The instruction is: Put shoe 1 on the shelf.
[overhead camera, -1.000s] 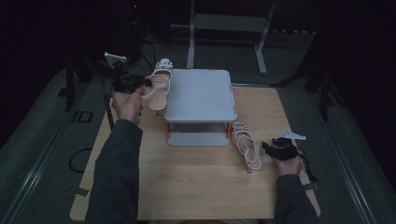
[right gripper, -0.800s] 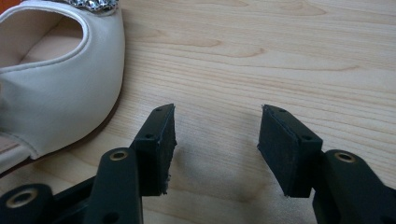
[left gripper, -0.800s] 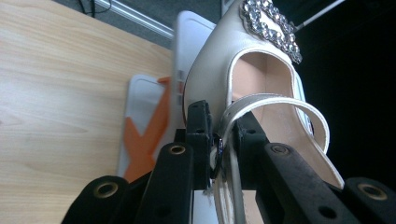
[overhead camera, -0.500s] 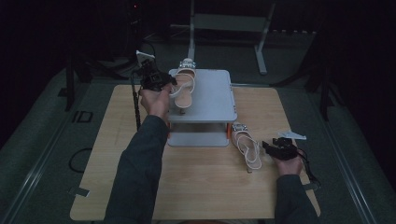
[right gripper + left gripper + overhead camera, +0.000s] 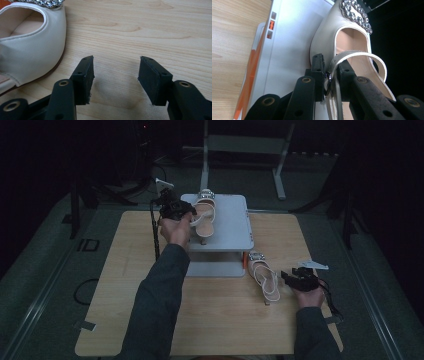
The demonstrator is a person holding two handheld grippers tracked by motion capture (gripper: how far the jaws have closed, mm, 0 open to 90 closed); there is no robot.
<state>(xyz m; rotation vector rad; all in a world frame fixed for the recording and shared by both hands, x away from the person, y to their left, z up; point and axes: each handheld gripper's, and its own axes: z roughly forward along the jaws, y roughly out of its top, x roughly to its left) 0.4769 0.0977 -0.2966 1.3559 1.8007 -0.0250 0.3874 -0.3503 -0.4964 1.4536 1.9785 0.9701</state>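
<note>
My left gripper [image 5: 189, 215] is shut on the thin ankle strap [image 5: 362, 53] of a cream heeled sandal [image 5: 205, 212] with a rhinestone buckle. It holds the sandal over the top of a grey raised platform [image 5: 227, 232]. In the left gripper view the pads [image 5: 318, 67] pinch the strap near its small metal ring, and the sandal [image 5: 324, 37] lies close above the platform [image 5: 292, 37]; I cannot tell whether they touch. The matching sandal [image 5: 264, 277] lies on the wooden table to the right of the platform's front. My right gripper [image 5: 287, 277] rests open just right of it, with nothing between its jaws [image 5: 116, 68].
The platform stands at the back middle of the wooden table [image 5: 125, 285] on orange-trimmed legs. A dark floor surrounds the table, with a metal stand [image 5: 240, 145] behind it. In the right gripper view the second sandal [image 5: 32, 50] sits left of the jaws on bare wood [image 5: 150, 30].
My left hand has carried the sandal rightward, from beside the platform's left edge to over its top. The right hand and the second sandal have not moved.
</note>
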